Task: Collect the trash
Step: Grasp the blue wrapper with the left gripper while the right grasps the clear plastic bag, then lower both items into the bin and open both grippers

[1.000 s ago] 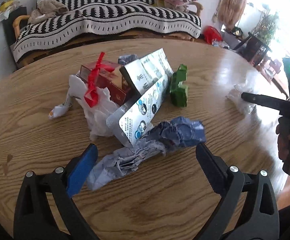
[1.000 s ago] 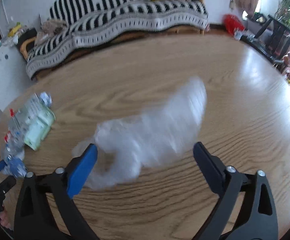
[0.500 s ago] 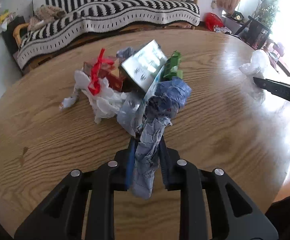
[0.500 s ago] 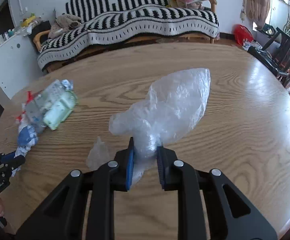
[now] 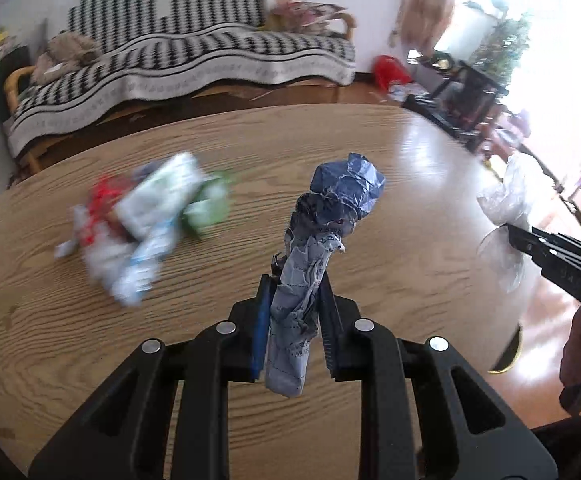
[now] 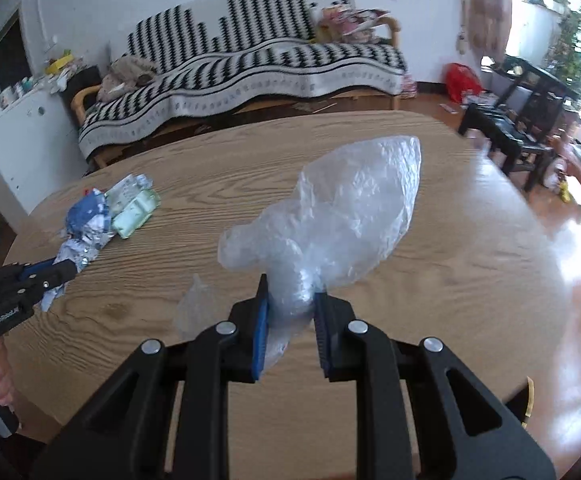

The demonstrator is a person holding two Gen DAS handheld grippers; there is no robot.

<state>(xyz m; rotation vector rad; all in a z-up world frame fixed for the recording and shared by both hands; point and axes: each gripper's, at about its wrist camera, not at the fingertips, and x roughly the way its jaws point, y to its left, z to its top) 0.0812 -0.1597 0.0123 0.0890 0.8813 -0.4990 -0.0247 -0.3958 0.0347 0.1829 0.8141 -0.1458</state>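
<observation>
Trash rides clear of the round wooden table: we clamp our left gripper on crumpled blue-grey paper and our right gripper on a clear plastic bag, gripped low for carrying away

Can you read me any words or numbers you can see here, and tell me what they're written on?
White lettering on the side of the left gripper, seen from the right wrist camera: too small to read for sure.
Print on the crumpled blue paper held in the left gripper: creased, unreadable.
Printing on the pile of packets on the table: blurred, unreadable.
Clear plastic bag in the right gripper: no writing visible.
</observation>
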